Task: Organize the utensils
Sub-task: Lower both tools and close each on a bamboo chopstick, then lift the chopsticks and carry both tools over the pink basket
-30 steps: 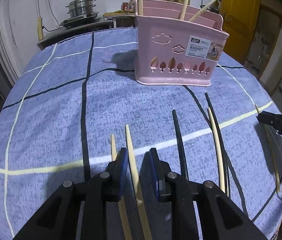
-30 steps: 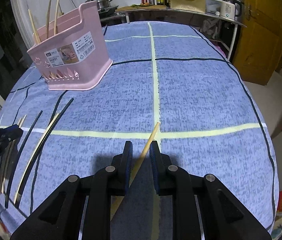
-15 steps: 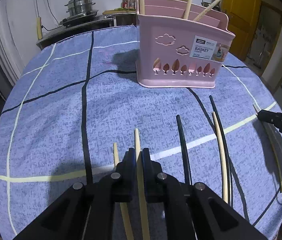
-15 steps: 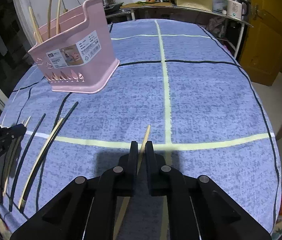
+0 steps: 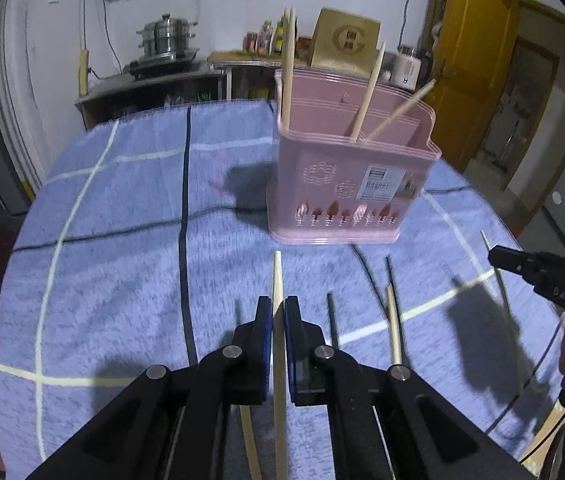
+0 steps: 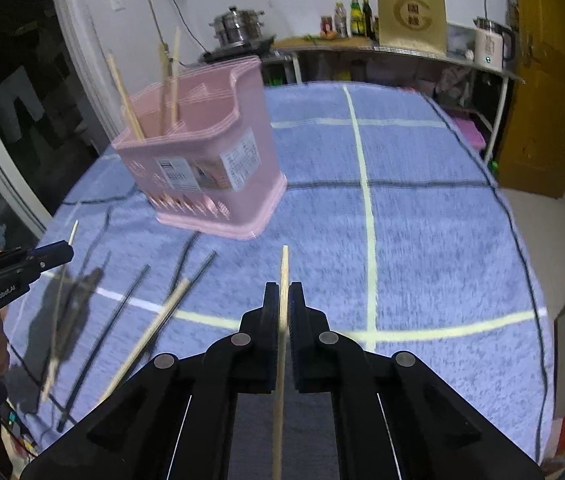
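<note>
The left gripper point(image 5: 277, 312) is black plastic with blue pads inside its jaws and round silver screws on its arms. The right gripper point(image 6: 284, 300) looks the same. Small white letters are printed on the side of each one.

the pink basket point(image 5: 346, 184) carries a white sticker whose blurred heading seems to read "basket"; its smaller print cannot be made out. on the side of the left gripper point(image 6: 22, 270), seen from the right wrist, white lettering reads "cenrobot.ai". the right gripper point(image 5: 522, 262), seen from the left wrist, shows the letters "das". a gold box point(image 6: 410, 16) on the shelf bears a large "g" emblem.
</note>
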`<state>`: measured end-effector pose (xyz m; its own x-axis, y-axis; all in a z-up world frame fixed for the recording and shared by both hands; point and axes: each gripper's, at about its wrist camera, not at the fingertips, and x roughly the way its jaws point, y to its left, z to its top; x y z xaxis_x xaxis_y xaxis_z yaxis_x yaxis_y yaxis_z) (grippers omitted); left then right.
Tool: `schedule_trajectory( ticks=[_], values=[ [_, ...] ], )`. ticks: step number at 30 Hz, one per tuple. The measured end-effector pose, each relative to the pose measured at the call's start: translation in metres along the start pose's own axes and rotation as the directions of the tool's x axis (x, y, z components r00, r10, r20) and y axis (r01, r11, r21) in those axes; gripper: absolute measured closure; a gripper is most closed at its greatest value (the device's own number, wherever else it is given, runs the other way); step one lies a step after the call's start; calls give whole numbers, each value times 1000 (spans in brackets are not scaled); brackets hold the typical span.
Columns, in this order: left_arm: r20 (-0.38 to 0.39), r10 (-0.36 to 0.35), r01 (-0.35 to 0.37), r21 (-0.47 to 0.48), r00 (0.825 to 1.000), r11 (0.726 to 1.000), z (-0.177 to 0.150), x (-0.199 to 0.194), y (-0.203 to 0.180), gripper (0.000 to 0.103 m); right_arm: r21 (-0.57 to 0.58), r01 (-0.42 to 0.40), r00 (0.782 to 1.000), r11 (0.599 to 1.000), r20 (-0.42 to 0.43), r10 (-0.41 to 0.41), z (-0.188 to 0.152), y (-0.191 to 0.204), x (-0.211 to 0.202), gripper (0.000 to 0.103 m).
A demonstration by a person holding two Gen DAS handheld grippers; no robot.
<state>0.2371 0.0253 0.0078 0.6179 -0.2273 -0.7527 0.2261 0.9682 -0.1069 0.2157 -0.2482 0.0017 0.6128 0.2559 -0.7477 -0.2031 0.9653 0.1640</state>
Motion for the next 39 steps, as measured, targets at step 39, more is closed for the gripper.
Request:
schedule_trajectory(
  ticks=[39],
  values=[
    [193, -62, 58, 23, 979, 998, 34, -88, -16, 97, -91, -68, 968, 994, 237, 88, 29, 36, -81, 99]
  ],
)
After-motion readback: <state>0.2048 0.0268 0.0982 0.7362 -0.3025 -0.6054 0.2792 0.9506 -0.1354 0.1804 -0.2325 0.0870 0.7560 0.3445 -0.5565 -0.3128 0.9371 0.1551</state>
